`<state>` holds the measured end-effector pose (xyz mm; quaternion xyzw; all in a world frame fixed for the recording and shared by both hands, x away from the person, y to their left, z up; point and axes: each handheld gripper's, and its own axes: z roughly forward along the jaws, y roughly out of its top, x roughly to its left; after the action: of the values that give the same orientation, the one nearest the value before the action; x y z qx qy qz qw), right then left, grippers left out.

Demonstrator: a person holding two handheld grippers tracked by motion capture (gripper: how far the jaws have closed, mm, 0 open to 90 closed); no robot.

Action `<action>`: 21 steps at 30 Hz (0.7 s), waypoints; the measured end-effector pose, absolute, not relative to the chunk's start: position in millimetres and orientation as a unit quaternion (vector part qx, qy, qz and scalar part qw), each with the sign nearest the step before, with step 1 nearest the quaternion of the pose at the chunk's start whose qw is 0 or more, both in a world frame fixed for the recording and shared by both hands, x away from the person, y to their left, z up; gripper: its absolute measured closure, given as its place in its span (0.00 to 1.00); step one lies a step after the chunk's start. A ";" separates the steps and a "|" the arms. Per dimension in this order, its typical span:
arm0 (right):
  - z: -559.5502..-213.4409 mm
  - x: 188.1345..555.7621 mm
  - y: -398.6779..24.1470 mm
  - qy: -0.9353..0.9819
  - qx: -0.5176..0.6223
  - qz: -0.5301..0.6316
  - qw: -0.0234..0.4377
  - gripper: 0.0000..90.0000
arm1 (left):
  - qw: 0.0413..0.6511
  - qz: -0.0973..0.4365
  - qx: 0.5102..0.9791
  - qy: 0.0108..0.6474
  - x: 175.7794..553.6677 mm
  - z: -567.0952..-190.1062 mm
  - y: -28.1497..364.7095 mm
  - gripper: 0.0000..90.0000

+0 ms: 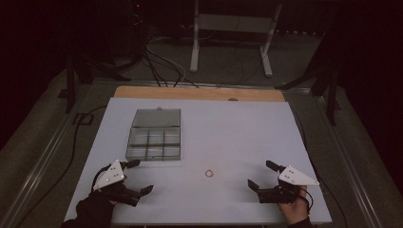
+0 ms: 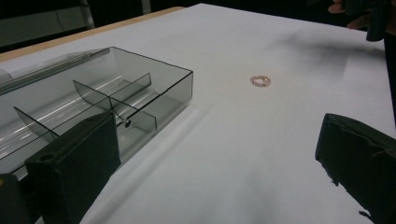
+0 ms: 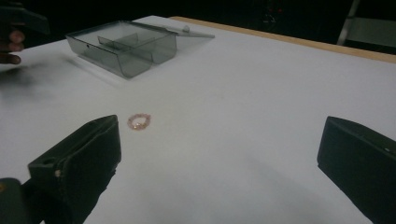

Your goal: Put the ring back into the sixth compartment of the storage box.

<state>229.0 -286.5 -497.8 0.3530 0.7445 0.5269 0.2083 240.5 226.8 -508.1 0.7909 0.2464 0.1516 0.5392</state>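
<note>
Cables (image 1: pixel 161 66): lying across the floor beyond the table.
Frame (image 1: pixel 233 28): standing behind, pale, possibly a desk's legs.

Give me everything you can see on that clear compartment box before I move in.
The compartment box looks like smoky transparent plastic, rectangular, split by thin dividers into a grid of cells that seem empty. Its lid is open, folded back flat on the table's far side. It rests level on the white tabletop, left of centre. Nothing touches it; both grippers are apart from it.
</note>
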 end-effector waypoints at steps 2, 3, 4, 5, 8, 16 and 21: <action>-497.8 228.8 -286.1 0.746 0.352 0.525 0.211 0.00 | 0.541 0.151 0.790 0.246 240.5 -508.0 226.8 0.01; -497.8 228.7 -285.9 0.747 0.350 0.524 0.212 0.00 | 0.541 0.150 0.790 0.247 240.8 -508.0 226.7 0.01; -497.6 228.7 -286.1 0.744 0.354 0.526 0.211 0.00 | 0.541 0.149 0.789 0.249 240.9 -508.2 226.6 0.01; -497.6 228.7 -286.1 0.744 0.354 0.526 0.211 0.00 | 0.541 0.149 0.790 0.249 241.0 -508.5 226.5 0.01; -498.5 229.6 -287.2 0.740 0.362 0.528 0.204 0.00 | 0.540 0.149 0.790 0.248 241.4 -508.7 225.8 0.01; -495.8 229.7 -288.0 0.739 0.373 0.521 0.207 0.00 | 0.541 0.149 0.790 0.248 241.5 -509.1 225.6 0.01; -492.2 228.6 -287.8 0.737 0.380 0.519 0.207 0.00 | 0.542 0.149 0.789 0.248 241.6 -508.8 225.7 0.01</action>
<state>228.6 -287.8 -492.2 0.3801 0.7370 0.5192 0.2067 241.6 225.7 -508.8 0.7888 0.2484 0.1490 0.5421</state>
